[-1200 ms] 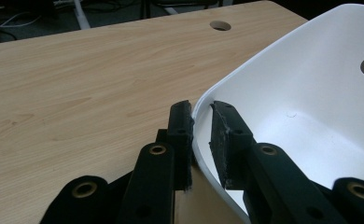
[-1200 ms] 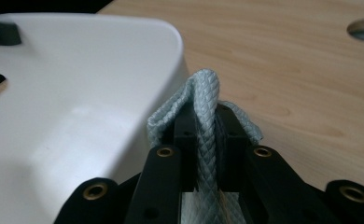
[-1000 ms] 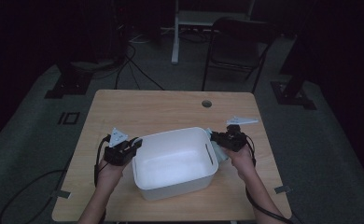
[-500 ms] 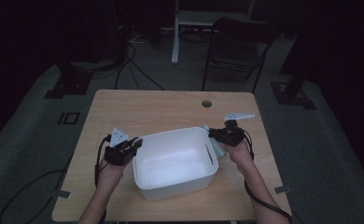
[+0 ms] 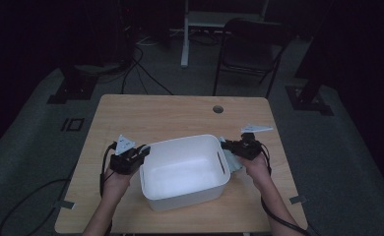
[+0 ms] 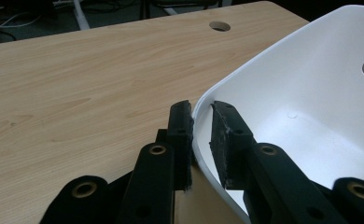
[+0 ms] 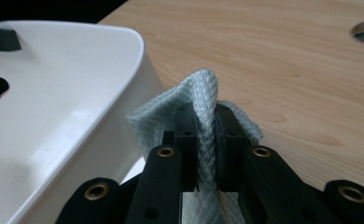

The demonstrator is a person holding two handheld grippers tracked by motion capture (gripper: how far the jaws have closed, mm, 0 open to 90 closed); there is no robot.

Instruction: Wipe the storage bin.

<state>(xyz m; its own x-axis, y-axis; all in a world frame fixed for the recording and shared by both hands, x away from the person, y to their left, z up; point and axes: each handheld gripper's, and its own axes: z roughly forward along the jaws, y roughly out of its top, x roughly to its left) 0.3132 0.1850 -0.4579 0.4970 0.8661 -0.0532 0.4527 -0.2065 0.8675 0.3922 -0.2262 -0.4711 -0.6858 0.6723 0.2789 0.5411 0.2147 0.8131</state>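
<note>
On a pale wooden table [image 5: 180,110], the right gripper [image 5: 229,147] now sits slightly nearer the white rectangular plastic tub [image 5: 182,169] than a second ago, its jaws pinched tight on a fold of pale green woven cloth [image 7: 207,100] just beside the tub's right wall. The left gripper [image 6: 201,126] has kept its place, its pads clamped across the tub's left rim. The shift suggests the cloth is about to go over the rim to wipe the bowl. Bare tabletop lies open behind the tub; the near edge is close, and a round cable hole [image 5: 218,109] sits well apart.
</note>
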